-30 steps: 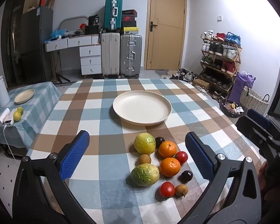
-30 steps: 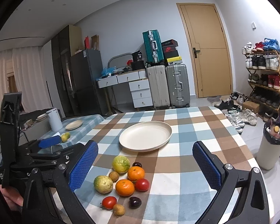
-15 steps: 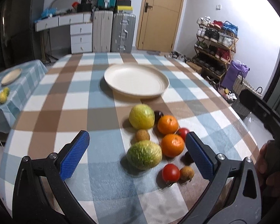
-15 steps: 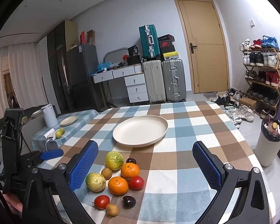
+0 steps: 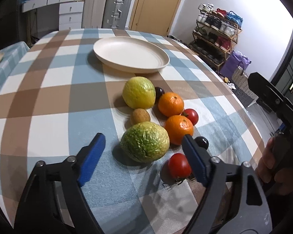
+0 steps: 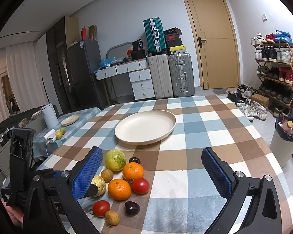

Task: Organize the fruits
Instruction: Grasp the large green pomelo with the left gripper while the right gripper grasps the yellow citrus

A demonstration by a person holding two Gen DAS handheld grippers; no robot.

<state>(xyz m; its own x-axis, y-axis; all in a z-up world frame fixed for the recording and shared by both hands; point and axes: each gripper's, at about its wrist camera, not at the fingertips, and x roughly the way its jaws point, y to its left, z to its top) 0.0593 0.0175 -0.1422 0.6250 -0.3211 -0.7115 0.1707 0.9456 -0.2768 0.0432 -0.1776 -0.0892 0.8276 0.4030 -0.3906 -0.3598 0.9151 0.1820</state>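
1. I am seeing my left gripper (image 5: 141,153): black frame, blue ribbed pads, silver screws.
2. My right gripper (image 6: 151,170) is showing the same black arms and blue dotted pads.

Left wrist view: close, tilted steeply down over fruit (image 5: 146,128) at bench (image 5: 48,101) near edge. Right wrist view: farther back, nearer level, facing door (image 6: 213,44). Both share fruit, plate (image 5: 130,53), checked bench.

A lived-in home: suitcases (image 6: 171,76) by the door (image 6: 213,39), a shoe rack (image 6: 273,68), a fridge (image 6: 84,72), curtains (image 6: 19,81).
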